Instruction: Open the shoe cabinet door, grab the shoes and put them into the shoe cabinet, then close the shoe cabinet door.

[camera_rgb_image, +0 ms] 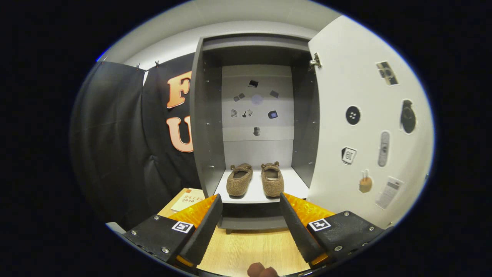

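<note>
The gripper [250,207] is spread wide and holds nothing, above the table [246,250]. Ahead, both shoes [255,180] sit side by side on the cabinet [207,115] shelf, heels toward its front edge; the door [361,115] stands open at right.

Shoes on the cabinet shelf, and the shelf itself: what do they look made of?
The shoes, beyond the open, empty gripper, look like brown fleece or sherpa fabric: nubbly, matte pile. The shelf looks like smooth white laminated board, lightly glossy, though its core can't be told.
</note>
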The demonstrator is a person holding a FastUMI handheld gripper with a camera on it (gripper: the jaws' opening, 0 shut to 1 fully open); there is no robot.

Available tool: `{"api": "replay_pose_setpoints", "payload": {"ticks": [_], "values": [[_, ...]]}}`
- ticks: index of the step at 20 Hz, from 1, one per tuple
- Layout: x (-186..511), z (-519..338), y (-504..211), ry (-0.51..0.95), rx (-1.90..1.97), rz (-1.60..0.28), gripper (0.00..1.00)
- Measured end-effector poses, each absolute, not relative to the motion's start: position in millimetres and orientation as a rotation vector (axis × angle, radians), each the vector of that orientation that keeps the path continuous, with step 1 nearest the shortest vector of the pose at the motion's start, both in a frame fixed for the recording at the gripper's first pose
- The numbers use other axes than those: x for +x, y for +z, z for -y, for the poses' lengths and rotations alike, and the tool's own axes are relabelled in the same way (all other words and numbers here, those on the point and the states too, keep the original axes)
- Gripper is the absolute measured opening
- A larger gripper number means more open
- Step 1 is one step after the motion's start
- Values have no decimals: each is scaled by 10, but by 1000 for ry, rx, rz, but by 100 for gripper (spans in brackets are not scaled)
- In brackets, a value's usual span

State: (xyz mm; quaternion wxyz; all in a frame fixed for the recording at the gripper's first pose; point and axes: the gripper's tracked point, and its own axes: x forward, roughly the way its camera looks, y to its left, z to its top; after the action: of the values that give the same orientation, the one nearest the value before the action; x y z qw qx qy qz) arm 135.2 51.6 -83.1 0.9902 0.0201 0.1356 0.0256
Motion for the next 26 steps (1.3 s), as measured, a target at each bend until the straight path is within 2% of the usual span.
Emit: {"api": "replay_pose_setpoints", "payload": {"ticks": [14,21,26], "values": [[-246,745,-550,165,72,-197,93],[-336,1791,-605,51,128,-169,93],[-90,2242,-693,-13,131,-165,94]]}}
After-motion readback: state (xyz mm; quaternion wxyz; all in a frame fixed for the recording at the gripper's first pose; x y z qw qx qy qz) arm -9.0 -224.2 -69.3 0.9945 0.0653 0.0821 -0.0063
